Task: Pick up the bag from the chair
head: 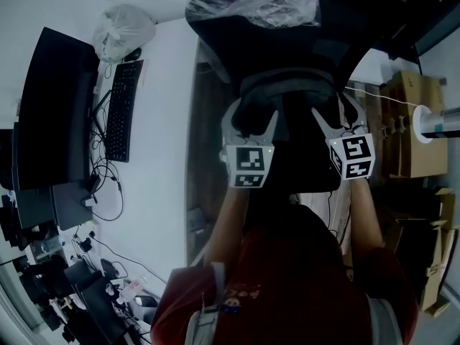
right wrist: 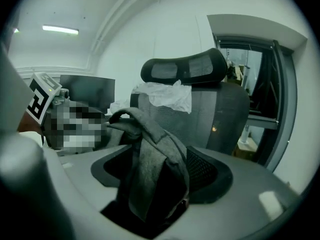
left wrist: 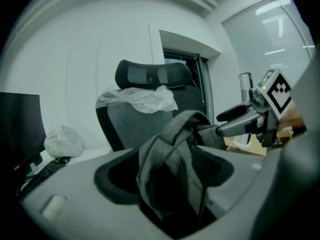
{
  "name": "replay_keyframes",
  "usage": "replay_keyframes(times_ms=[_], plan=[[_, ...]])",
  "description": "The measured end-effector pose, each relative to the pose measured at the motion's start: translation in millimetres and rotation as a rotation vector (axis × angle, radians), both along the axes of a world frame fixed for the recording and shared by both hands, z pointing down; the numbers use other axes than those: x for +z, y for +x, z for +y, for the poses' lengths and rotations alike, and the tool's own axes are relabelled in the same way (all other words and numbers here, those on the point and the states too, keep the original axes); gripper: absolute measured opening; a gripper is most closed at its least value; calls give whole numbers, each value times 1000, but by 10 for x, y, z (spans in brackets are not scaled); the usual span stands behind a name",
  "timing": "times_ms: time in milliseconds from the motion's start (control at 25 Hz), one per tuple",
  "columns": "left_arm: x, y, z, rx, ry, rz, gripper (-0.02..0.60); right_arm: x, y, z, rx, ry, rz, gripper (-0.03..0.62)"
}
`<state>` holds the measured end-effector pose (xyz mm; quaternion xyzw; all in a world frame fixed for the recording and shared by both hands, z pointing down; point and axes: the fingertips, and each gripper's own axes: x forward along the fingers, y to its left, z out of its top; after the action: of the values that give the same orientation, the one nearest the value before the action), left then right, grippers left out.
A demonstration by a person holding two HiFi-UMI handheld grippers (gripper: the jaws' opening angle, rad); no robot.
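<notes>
A dark grey fabric bag (head: pixel 287 113) sits on the seat of a black office chair (head: pixel 215 56), right in front of me. My left gripper (head: pixel 253 112) is at the bag's left side and my right gripper (head: pixel 332 106) at its right side. In the left gripper view a fold of the bag (left wrist: pixel 170 149) stands between the wide-apart jaws of the left gripper (left wrist: pixel 165 179), with gaps beside the pads. The right gripper view shows the same: the bag's strap (right wrist: pixel 155 154) rises between the spread jaws of the right gripper (right wrist: pixel 160 179). Both grippers are open.
Clear plastic wrap (head: pixel 251 6) covers the chair's backrest. A white desk (head: pixel 162 121) on the left holds a monitor (head: pixel 54 106), a keyboard (head: pixel 122 110) and a white plastic bag (head: pixel 122 31). Cardboard boxes (head: pixel 413 128) stand to the right.
</notes>
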<state>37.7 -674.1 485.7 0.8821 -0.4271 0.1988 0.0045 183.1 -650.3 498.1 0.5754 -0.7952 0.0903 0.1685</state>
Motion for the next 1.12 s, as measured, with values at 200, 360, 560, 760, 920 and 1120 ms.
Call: replay_keyframes(times_ms=[200,360,560,760,920,1120], plan=[[255,65,-237,21,-43,3,374,285,80,-257,4,-55,13,356],[415,161,-336,51,-69,0,382,457,48,-400,-18,-88,22,360],[468,180,-453,57,-59,-2,297,539,47,-494,-6,-73,99,330],[503,192,-446,70,-88,14,219,552,70,-507,29,-79,96,215],[511,184,-397,64,-101,20,189,572,51,-446,39,-74,92,168],[462,189,-300,61,-88,23,170,534,51,-348,45,-72,83,143]])
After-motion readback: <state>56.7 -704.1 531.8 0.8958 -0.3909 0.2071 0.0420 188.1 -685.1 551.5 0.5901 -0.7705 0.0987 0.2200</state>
